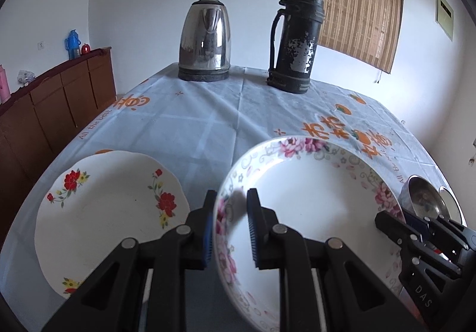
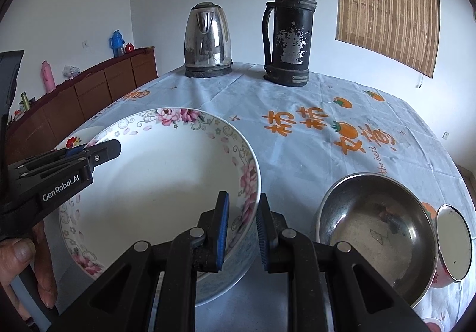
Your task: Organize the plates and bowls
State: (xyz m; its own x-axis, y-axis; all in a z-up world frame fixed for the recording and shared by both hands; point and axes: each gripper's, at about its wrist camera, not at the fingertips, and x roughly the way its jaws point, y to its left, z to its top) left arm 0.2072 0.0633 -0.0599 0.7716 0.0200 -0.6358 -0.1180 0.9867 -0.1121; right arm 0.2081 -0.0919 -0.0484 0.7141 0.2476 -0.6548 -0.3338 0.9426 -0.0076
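Note:
A pink-flowered deep plate [image 1: 309, 192] [image 2: 160, 183] sits between both grippers. My left gripper [image 1: 229, 228] straddles its left rim, one blue pad on each side, with a gap at the rim. My right gripper [image 2: 242, 229] straddles its right rim the same way. A flat white plate with red flowers [image 1: 113, 207] lies to the left; only its edge [image 2: 74, 140] shows in the right wrist view. A steel bowl [image 2: 377, 231] [image 1: 425, 198] sits to the right, with a smaller enamel bowl [image 2: 453, 242] beside it.
A steel kettle [image 1: 205, 40] [image 2: 208, 40] and a worn black thermos [image 1: 294, 37] [image 2: 288, 28] stand at the table's far edge. The light blue tablecloth [image 1: 208, 123] has orange print. A brown cabinet [image 1: 44, 112] stands left of the table.

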